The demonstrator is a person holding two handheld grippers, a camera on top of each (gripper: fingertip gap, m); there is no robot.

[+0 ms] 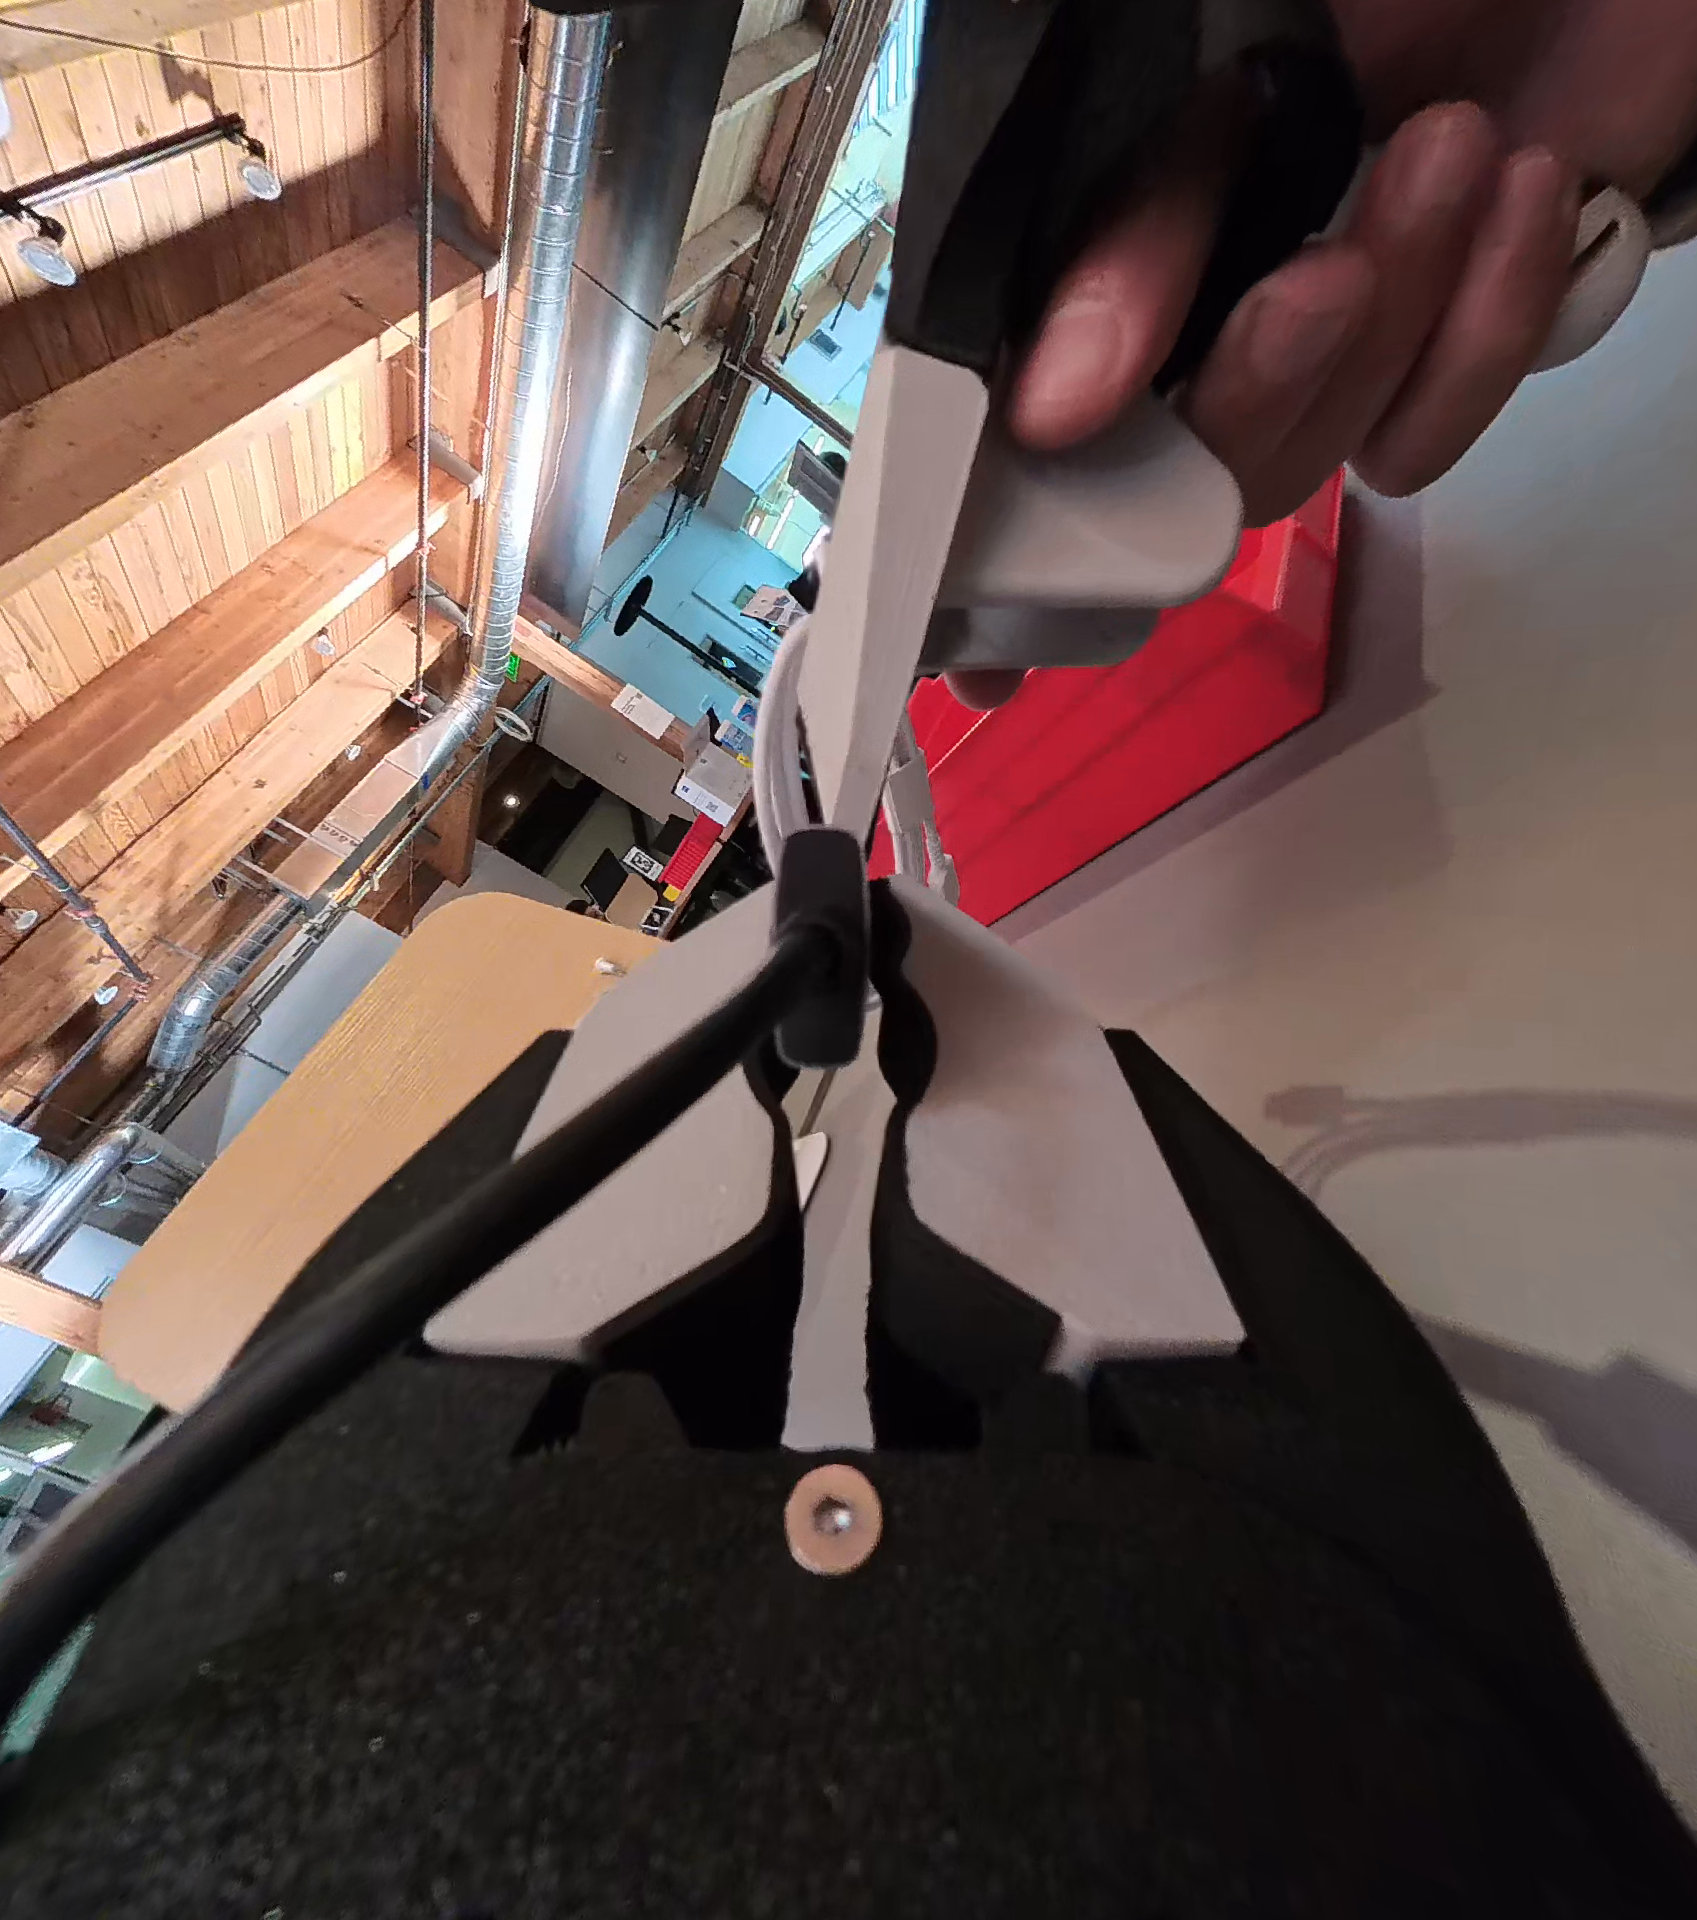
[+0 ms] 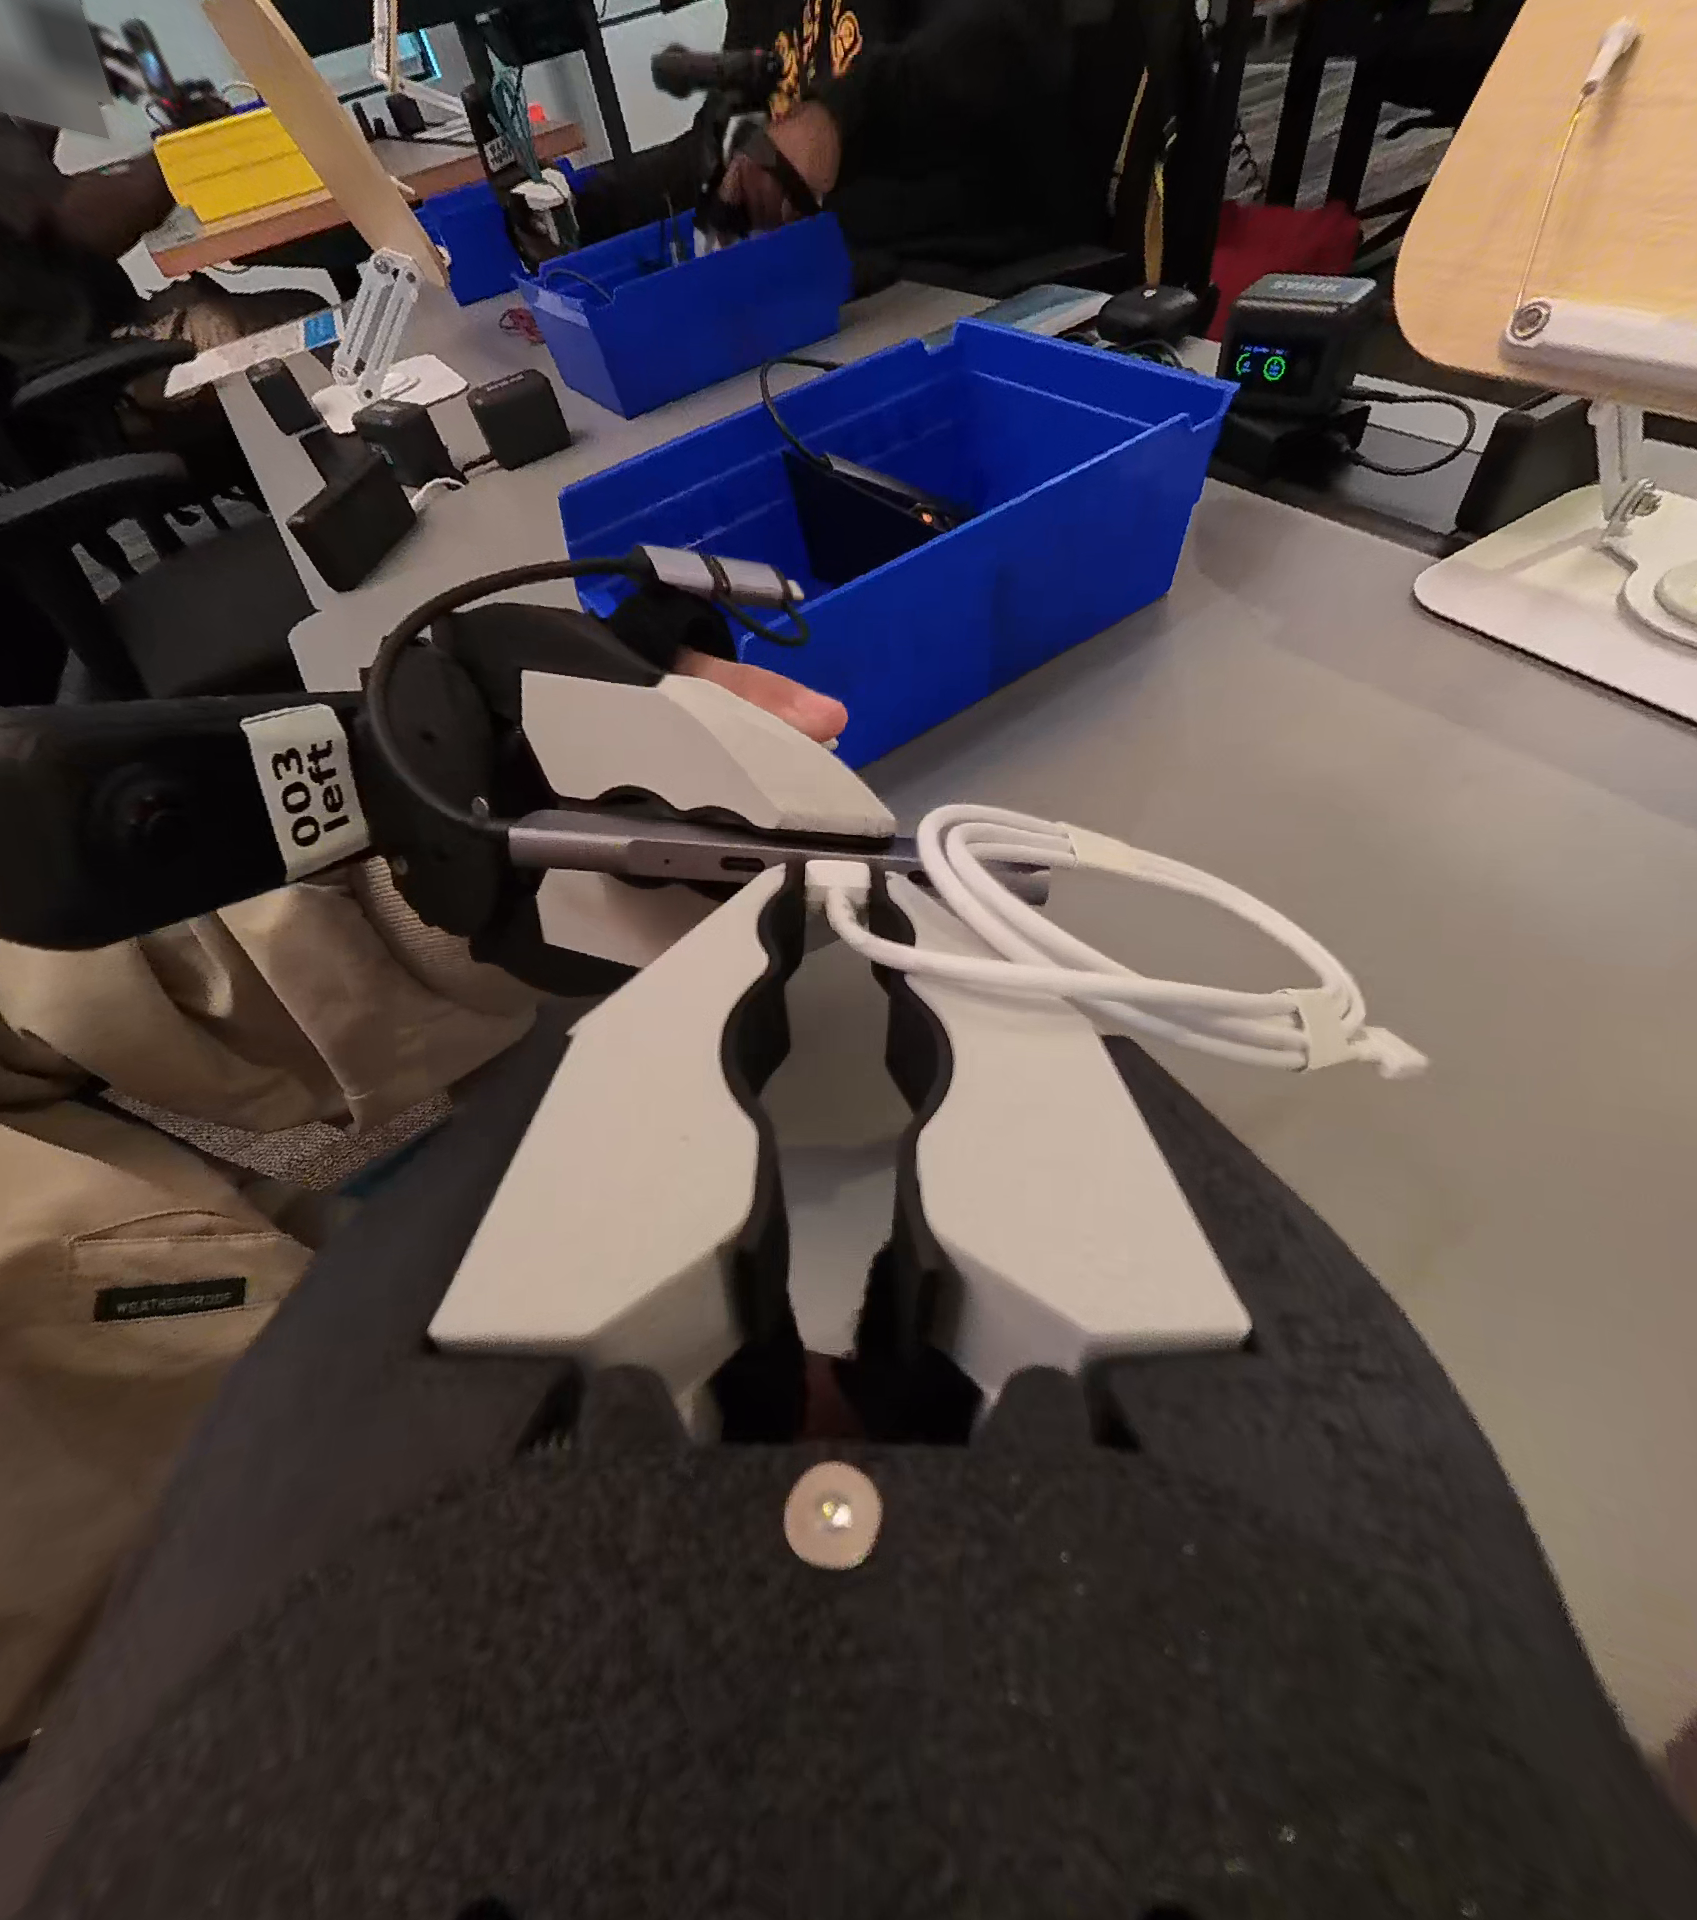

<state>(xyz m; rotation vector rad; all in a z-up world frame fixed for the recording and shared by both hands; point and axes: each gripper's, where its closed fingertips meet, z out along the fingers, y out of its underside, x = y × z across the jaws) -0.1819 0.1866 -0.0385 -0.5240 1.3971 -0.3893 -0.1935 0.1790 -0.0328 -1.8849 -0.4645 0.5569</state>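
My left gripper (image 1: 833, 925) is shut on the end of a slim grey hub (image 1: 820, 940) with a black lead (image 1: 511, 1174). In the right wrist view the left gripper (image 2: 802, 842) holds the hub (image 2: 698, 857) flat above the grey table (image 2: 1446, 935). My right gripper (image 2: 836, 883) is shut on the white plug (image 2: 839, 876) of a coiled white cable (image 2: 1135, 966) and holds the plug against the hub's side. The coil hangs to the right. In the left wrist view the right gripper (image 1: 859, 800) comes down from above, held by a hand (image 1: 1343, 312).
A blue bin (image 2: 1031, 613) holding a dark device stands just behind the grippers, and the hub lead's grey connector (image 2: 719, 577) rests on its rim. A lamp base (image 2: 1602, 623) sits at right. A red bin (image 1: 1135, 727) shows in the left wrist view. More bins and people are farther back. My left and right fingertips are right by each other.
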